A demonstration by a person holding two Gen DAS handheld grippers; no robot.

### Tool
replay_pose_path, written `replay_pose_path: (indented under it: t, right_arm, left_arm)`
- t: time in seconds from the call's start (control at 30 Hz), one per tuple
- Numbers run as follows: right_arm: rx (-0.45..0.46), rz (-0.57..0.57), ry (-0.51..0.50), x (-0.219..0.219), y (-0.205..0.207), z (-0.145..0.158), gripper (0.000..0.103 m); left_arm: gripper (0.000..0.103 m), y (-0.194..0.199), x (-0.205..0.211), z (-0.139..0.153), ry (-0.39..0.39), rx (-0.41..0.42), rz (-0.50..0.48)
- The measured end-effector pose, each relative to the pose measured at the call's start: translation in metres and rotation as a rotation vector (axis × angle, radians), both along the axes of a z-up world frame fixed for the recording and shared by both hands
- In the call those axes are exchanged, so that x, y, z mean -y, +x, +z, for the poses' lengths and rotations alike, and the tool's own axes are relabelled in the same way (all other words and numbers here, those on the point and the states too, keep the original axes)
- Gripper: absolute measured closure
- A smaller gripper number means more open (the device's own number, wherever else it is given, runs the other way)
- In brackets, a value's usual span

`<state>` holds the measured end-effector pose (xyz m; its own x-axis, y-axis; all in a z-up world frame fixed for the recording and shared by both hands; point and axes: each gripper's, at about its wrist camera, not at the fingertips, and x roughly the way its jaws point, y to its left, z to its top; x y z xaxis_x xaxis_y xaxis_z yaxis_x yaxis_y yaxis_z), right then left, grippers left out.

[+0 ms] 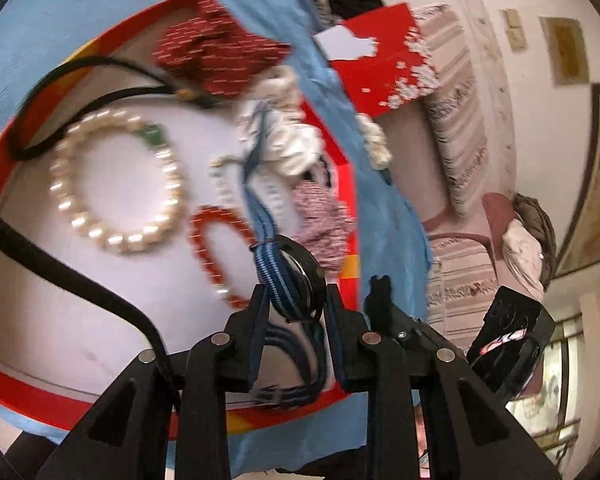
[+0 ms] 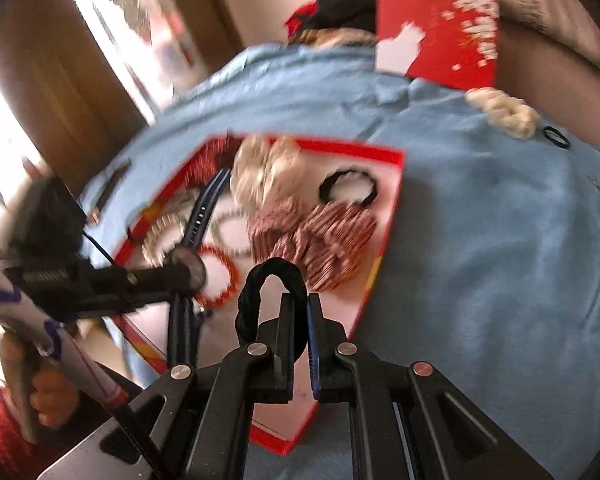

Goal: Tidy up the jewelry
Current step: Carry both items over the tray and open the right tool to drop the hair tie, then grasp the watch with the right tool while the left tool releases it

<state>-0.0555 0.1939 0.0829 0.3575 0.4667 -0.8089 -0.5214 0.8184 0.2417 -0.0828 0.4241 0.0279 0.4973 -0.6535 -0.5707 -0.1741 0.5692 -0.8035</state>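
Observation:
My left gripper [image 1: 296, 300] is shut on a watch [image 1: 296, 276] with a blue striped strap, held over the white inside of a red-rimmed box [image 1: 52, 400]. In the box lie a pearl bracelet [image 1: 116, 176], a red bead bracelet [image 1: 216, 256], a black cord [image 1: 80, 108], and red, white and striped scrunchies. My right gripper [image 2: 296, 304] is shut on a black hair tie [image 2: 260, 292] above the same box [image 2: 384, 240]. The left gripper with the watch [image 2: 188, 268] shows at the left in the right wrist view.
The box sits on a blue cloth [image 2: 480, 240]. A red lid with white flecks [image 2: 436, 28] stands at the back. A cream scrunchie [image 2: 504, 112] and a small black elastic [image 2: 556, 138] lie on the cloth to the right. Striped cushions [image 1: 456, 120] are beyond.

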Motion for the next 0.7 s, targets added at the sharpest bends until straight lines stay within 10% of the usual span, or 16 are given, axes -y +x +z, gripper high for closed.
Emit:
replay_pose_path:
  t: [0.2, 0.37, 0.7]
  right_arm:
    - [0.017, 0.032, -0.147, -0.025, 0.001, -0.019, 0.091]
    - [0.029, 0.047, -0.153, -0.024, -0.007, -0.007, 0.054]
    - [0.036, 0.080, -0.035, -0.033, -0.014, 0.010, 0.054]
  left_arm:
    - [0.077, -0.007, -0.006, 0.002, 0.024, 0.025, -0.025]
    - [0.074, -0.013, -0.014, 0.000, -0.014, 0.034, -0.025]
    - [0.061, -0.028, -0.026, 0.019, -0.134, 0.168, 0.001]
